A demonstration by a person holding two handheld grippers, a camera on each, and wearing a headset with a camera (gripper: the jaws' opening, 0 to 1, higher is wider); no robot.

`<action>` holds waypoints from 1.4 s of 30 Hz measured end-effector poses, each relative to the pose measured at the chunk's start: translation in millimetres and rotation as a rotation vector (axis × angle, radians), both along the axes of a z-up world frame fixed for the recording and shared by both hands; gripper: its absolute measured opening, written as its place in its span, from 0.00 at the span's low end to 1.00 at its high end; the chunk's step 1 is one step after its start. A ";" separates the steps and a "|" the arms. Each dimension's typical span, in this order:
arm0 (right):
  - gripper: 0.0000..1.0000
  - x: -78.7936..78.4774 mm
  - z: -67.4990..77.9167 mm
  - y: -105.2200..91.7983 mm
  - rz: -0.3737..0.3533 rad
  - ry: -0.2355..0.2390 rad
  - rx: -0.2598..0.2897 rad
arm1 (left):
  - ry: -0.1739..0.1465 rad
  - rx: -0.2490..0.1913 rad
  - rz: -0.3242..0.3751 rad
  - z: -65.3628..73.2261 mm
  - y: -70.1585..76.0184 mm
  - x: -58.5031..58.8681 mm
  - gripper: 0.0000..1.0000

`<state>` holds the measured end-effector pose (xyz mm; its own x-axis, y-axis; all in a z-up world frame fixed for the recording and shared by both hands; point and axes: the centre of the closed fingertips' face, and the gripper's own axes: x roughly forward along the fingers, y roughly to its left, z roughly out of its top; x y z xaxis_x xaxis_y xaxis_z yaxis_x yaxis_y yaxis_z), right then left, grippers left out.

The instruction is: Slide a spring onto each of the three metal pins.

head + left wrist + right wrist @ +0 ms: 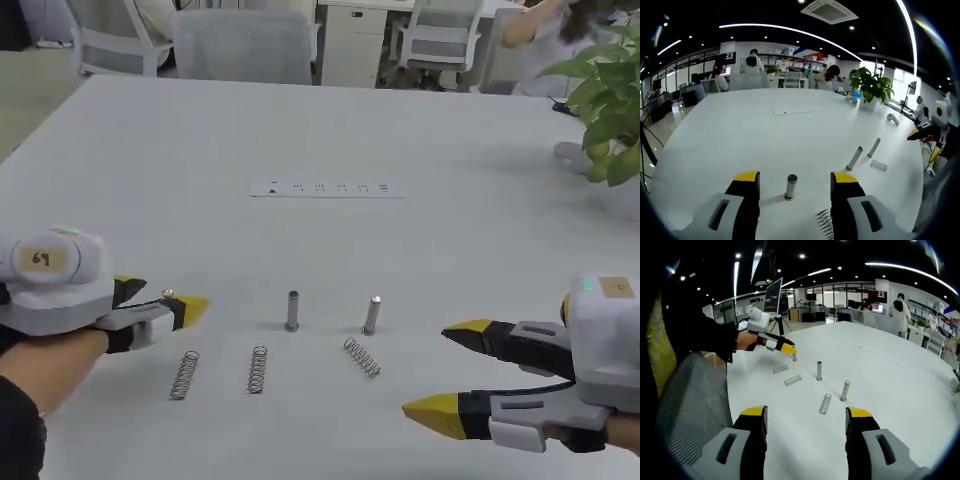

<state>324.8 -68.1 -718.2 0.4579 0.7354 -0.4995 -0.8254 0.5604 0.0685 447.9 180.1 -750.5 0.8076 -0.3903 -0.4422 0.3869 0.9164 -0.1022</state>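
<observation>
No spring had yet been slid onto a pin, so as far as could be judged the whole task was left to do. On the plain white tabletop [330,120] three short, upright, grey metal pins were set in a row. The left pin [790,188], the middle pin [292,310] and the right pin [372,314] were all bare, and the right pin appeared to lean slightly. In front of them, on the person's side, three small coiled steel-wire springs were lying on their sides. These were the left spring [184,375], the middle spring [258,369] and the right spring [362,357]. Each was near a pin but apart from it, and none was held.

The left gripper [168,298], a grey tool with yellow-tipped jaws, was held low over the table at the left end of the row. In the left gripper view its jaws were seen spread apart with the left pin standing between them, and a clear gap was visible on either side. Nothing was therefore gripped.

The right gripper [450,370], of the same make, was held to the right of the row and well apart from the pins. Its jaws were also spread wide with nothing between them. In the right gripper view the right spring and the right pin were seen ahead of its tips.

Three springs were judged to remain to be picked up and threaded, one per pin.
</observation>
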 end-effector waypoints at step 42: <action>0.83 9.9 4.8 -1.5 -0.040 -0.034 0.022 | 0.097 -0.029 -0.057 -18.1 -2.1 -46.7 0.72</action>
